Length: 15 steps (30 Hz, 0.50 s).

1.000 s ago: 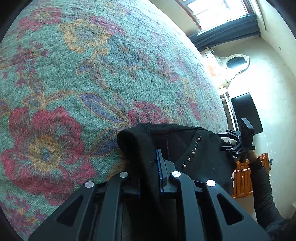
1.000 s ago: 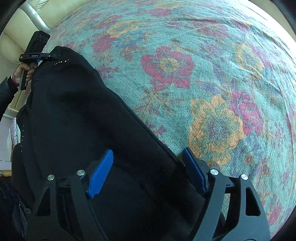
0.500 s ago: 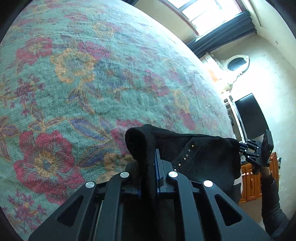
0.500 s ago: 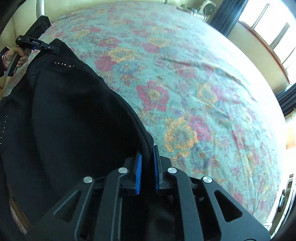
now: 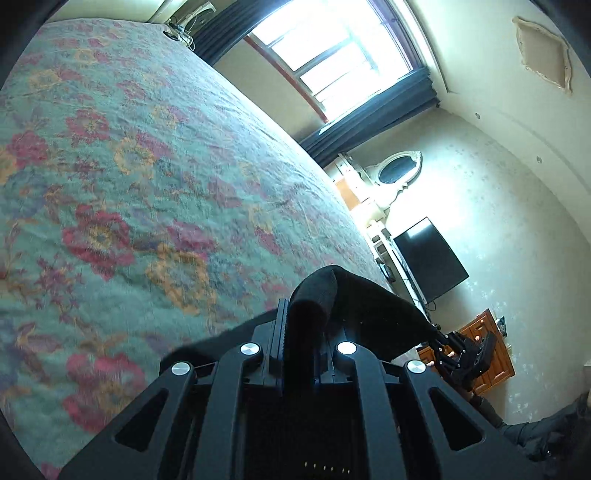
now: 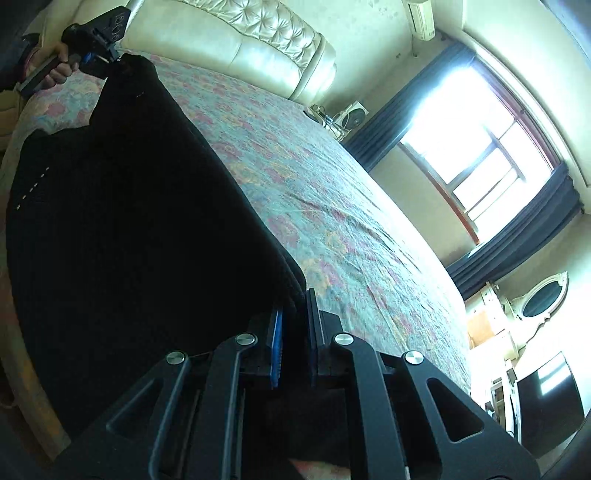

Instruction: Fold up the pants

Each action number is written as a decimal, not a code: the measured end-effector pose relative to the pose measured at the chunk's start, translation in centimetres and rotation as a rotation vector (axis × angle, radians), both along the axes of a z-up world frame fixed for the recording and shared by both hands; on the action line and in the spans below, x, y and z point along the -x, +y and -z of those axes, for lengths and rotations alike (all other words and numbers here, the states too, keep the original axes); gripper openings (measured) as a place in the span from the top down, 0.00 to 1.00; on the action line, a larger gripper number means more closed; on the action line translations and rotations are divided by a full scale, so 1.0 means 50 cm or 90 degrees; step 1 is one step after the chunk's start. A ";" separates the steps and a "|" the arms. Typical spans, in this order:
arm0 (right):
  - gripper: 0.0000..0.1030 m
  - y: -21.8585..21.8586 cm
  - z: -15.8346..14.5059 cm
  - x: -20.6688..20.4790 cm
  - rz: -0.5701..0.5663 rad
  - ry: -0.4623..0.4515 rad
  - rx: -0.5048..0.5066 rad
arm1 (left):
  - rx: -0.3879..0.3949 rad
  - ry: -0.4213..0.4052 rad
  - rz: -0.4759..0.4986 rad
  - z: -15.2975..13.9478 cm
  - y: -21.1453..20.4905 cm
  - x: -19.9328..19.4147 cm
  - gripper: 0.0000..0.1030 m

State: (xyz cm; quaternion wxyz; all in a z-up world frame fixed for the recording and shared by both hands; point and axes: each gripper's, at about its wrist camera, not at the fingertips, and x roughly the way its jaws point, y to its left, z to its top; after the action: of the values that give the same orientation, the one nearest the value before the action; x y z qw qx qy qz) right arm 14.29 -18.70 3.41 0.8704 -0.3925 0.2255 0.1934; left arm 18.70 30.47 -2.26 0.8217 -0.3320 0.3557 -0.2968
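Pants, black, show in the left wrist view as a thick folded edge pinched between the pressed-together fingers of the left tongs. From that grip the cloth runs taut to the right tongs, seen small and far off beside a wooden cabinet, with the person's hand around their handle. Bed with its green floral cover fills the space to the left of the pants, and the held edge is lifted clear of it. Beyond the bed stand a bright window with dark curtains, an oval mirror and a dark screen on the pale wall.

In the right wrist view the right tongs are closed on a stack of black fabric layers, the blue pads squeezing the edge between them. The pants spread out from there as one broad dark panel, stretched up to the left tongs, which grip the far corner above the bed. A row of small pale studs dots the cloth near its outer edge. A cream tufted headboard rises behind the bed, and the window glares beyond the bed's far side.
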 end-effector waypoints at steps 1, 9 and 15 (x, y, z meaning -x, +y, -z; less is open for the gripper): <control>0.90 -0.003 0.019 0.033 -0.001 -0.001 -0.002 | -0.008 0.007 0.003 0.009 0.006 0.028 0.90; 0.74 0.019 0.162 0.136 0.019 0.084 0.017 | -0.014 0.102 0.008 0.109 -0.001 0.171 0.72; 0.42 -0.013 0.157 0.165 0.062 0.135 -0.073 | 0.003 0.151 -0.064 0.136 0.024 0.240 0.52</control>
State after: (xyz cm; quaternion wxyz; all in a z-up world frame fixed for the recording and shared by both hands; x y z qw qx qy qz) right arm 6.03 -19.35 -4.43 0.8712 -0.3080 0.3236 0.2038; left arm 6.69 31.65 -9.05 0.7867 -0.3842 0.4328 -0.2150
